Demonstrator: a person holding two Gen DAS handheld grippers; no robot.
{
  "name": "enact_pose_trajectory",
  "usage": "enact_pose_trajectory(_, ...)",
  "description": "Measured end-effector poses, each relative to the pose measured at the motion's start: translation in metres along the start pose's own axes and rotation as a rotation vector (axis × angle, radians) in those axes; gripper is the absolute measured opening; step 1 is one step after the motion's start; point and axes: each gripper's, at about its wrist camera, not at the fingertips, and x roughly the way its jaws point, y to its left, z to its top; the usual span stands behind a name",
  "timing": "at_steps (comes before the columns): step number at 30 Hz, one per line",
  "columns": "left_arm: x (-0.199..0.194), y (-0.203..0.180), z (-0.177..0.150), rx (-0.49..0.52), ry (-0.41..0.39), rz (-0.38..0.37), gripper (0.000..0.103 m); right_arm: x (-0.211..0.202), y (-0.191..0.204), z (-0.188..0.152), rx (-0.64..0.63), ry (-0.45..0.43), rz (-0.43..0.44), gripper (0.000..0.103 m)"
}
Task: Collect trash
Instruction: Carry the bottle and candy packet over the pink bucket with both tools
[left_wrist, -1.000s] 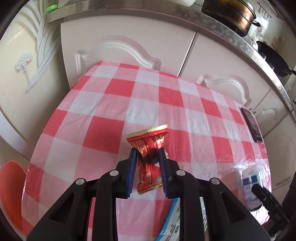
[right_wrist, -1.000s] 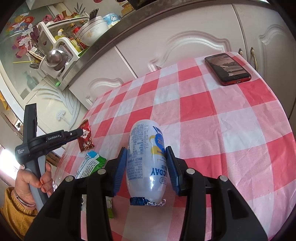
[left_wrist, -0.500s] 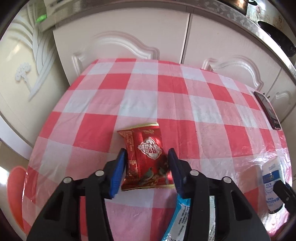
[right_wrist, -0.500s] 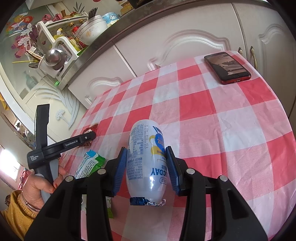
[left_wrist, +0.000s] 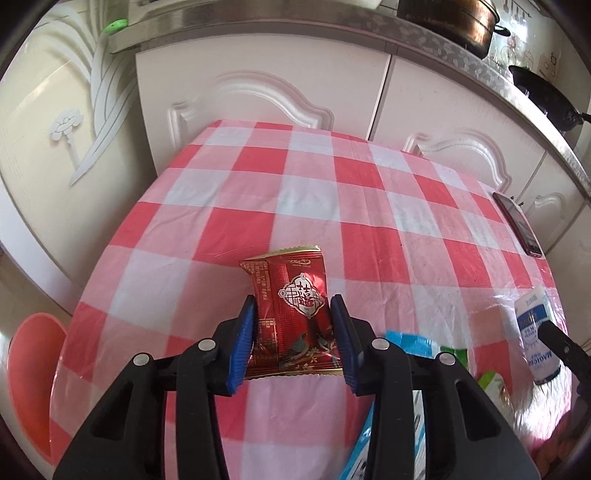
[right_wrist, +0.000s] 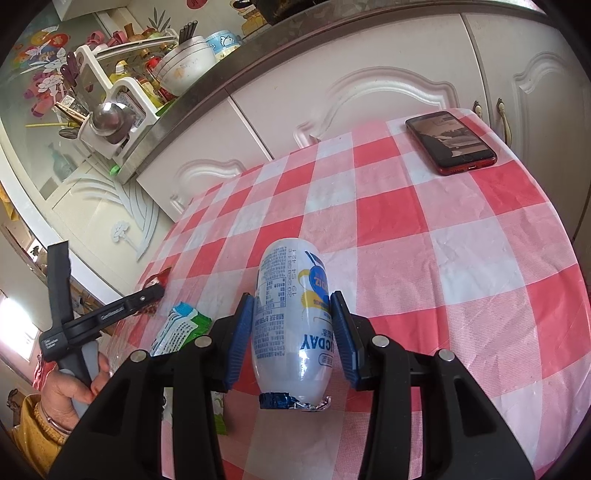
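Two grippers are at work over my table with the red and white checked cloth (left_wrist: 236, 206).

My left gripper (left_wrist: 295, 339) has the red snack packet (left_wrist: 291, 314) between its blue pads. The jaws are closing on it. The pads sit right at the packet's two sides, but I cannot tell if they press it yet. The packet lies flat on the cloth, with its gold edge pointing to 12 o'clock.

My right gripper (right_wrist: 293, 332) is pinching the white drink bottle (right_wrist: 291, 317). Both pads press on its sides. The bottle's torn foil top points to 6 o'clock, toward me, and its round bottom points to 12 o'clock.

From the right camera, a green and white wrapper (right_wrist: 177, 328) lies on the cloth at 9 o'clock from the bottle. A hand (right_wrist: 70, 387) at 8 o'clock holds the left gripper's handle.

A red phone (right_wrist: 450, 142) lies on the far corner of the table at 1 o'clock, well apart from the bottle.

An orange bin (left_wrist: 33, 369) sits below the table at 8 o'clock in the left camera.
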Motion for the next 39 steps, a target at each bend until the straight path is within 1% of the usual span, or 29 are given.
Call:
enact_pose_trajectory(4,-0.015,0.014,-0.012,-0.005,-0.008,-0.014,0.042,0.0,0.004,-0.001,-0.007,-0.001,-0.008,0.044)
enact_pose_trajectory(7,-0.023,0.024,-0.023,-0.01,-0.004,-0.025,0.042,-0.003,0.007,-0.002,-0.011,-0.02,-0.012,0.044)
enact_pose_trajectory(11,-0.032,0.038,-0.039,-0.025,0.011,-0.042,0.042,-0.004,0.015,-0.005,-0.015,-0.023,0.002,0.044)
enact_pose_trajectory(16,-0.043,0.056,-0.052,-0.038,0.004,-0.054,0.042,-0.006,0.032,-0.005,-0.027,-0.033,0.018,0.044)
enact_pose_trajectory(21,-0.061,0.076,-0.061,-0.044,-0.029,-0.058,0.042,-0.004,0.053,-0.004,-0.038,-0.025,0.038,0.044)
enact_pose_trajectory(23,-0.068,0.083,-0.063,-0.049,-0.042,-0.057,0.042,-0.004,0.062,-0.004,-0.031,-0.018,0.062,0.044)
enact_pose_trajectory(31,-0.08,0.117,-0.075,-0.091,-0.058,-0.062,0.042,0.002,0.108,-0.007,-0.028,0.033,0.187,0.044)
enact_pose_trajectory(36,-0.09,0.142,-0.081,-0.121,-0.077,-0.042,0.042,0.017,0.139,-0.014,-0.057,0.092,0.217,0.044)
enact_pose_trajectory(39,-0.095,0.161,-0.085,-0.161,-0.084,-0.032,0.042,0.029,0.161,-0.019,-0.083,0.134,0.239,0.044)
